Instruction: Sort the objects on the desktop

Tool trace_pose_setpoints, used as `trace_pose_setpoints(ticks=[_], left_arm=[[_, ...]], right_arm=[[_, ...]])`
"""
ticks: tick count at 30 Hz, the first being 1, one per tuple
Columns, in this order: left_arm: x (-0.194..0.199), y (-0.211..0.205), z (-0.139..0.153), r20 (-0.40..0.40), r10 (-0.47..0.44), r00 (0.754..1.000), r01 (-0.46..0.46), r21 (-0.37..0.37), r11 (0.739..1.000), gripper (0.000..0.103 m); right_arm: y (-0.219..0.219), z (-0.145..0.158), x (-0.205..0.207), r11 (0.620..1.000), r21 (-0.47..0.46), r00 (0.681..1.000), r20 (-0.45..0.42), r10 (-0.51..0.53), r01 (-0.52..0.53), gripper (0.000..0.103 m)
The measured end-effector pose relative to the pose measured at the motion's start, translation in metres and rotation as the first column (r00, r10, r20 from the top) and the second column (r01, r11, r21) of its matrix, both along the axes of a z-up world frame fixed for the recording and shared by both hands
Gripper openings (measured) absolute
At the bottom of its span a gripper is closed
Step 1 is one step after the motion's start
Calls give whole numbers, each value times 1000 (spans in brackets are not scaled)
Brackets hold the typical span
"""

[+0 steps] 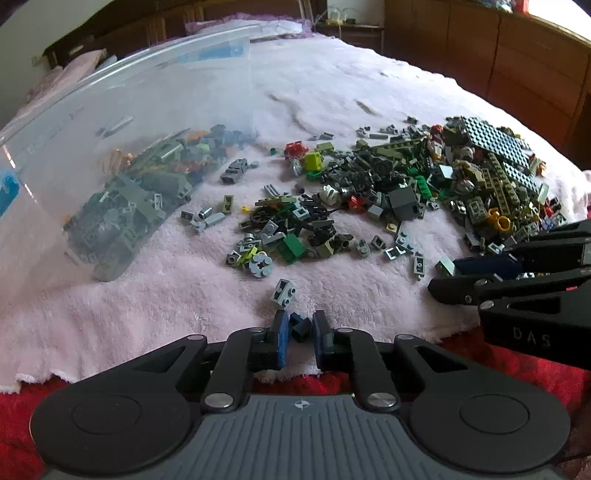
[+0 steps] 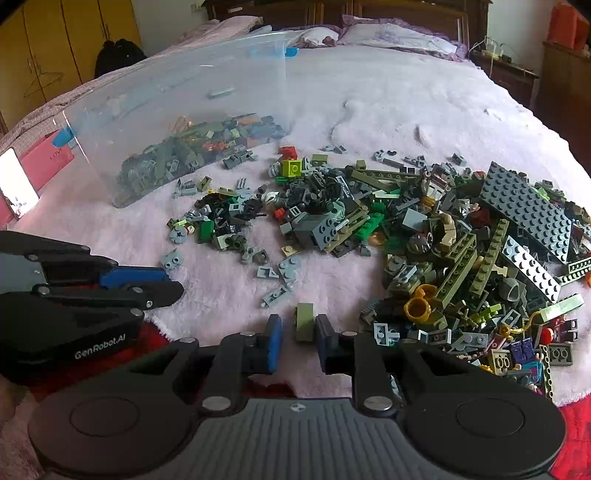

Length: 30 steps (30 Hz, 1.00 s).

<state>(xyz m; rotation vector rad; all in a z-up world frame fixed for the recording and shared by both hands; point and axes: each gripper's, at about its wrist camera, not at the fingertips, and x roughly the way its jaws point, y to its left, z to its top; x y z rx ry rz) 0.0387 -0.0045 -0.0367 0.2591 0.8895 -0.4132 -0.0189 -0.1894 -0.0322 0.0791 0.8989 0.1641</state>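
Observation:
A big pile of loose toy bricks [image 1: 424, 184] [image 2: 443, 251] lies on a pink fluffy blanket [image 1: 184, 302]. A clear plastic bin [image 1: 122, 147] [image 2: 184, 122] at the left holds several sorted bricks. My left gripper [image 1: 300, 328] is shut on a small dark blue brick [image 1: 300, 326] near the blanket's front edge; it shows in the right wrist view [image 2: 147, 284]. My right gripper [image 2: 299, 325] holds an olive green brick [image 2: 304, 321] between its pads, touching the right pad. It shows in the left wrist view [image 1: 454, 275].
A large dark grey studded plate [image 2: 528, 206] lies at the pile's right. A red cover [image 1: 37, 398] shows under the blanket's front edge. Pillows [image 2: 369, 33] and wooden cupboards [image 1: 498, 55] stand at the back.

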Motion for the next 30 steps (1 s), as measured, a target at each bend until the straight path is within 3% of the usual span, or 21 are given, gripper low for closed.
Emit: trace_pose_setpoints(ticks=[4, 5, 6, 8, 10, 13, 17, 20, 24, 30], left_arm=[[-1, 3, 1, -2, 10, 1000, -10, -20, 1000, 23], [-2, 3, 1, -2, 11, 1000, -11, -24, 1000, 34], [-2, 3, 1, -2, 14, 1000, -14, -22, 1000, 52], [-4, 2, -1, -1, 29, 1000, -29, -6, 1000, 75], [-5, 2, -2, 7, 26, 1000, -26, -1, 1000, 73], [-6, 2, -1, 10, 4, 1000, -4, -11, 1000, 60], [-9, -3, 2, 12, -39, 999, 39, -9, 999, 9], [-11, -6, 3, 11, -61, 998, 61, 11, 998, 10], [-13, -1, 8, 11, -40, 999, 40, -19, 999, 9], [-17, 9, 26, 45, -8, 999, 11, -67, 998, 9]], right_arm=[[2, 1, -2, 1000, -1, 1000, 1, 10, -10, 33], [3, 1, -2, 1000, -4, 1000, 2, 12, -12, 36], [4, 2, -3, 1000, -7, 1000, 3, 14, -14, 37], [5, 3, -5, 1000, -13, 1000, 5, 12, -12, 37], [5, 3, -6, 1000, -12, 1000, 6, 7, -7, 37], [3, 3, -6, 1000, -4, 1000, 7, 2, -2, 36], [2, 1, -6, 1000, 5, 1000, 14, -3, 3, 34], [-1, 1, -6, 1000, 13, 1000, 18, -18, 18, 22], [-2, 2, -6, 999, 15, 999, 20, -29, 28, 12], [0, 11, -9, 1000, 16, 999, 37, -19, 19, 12]])
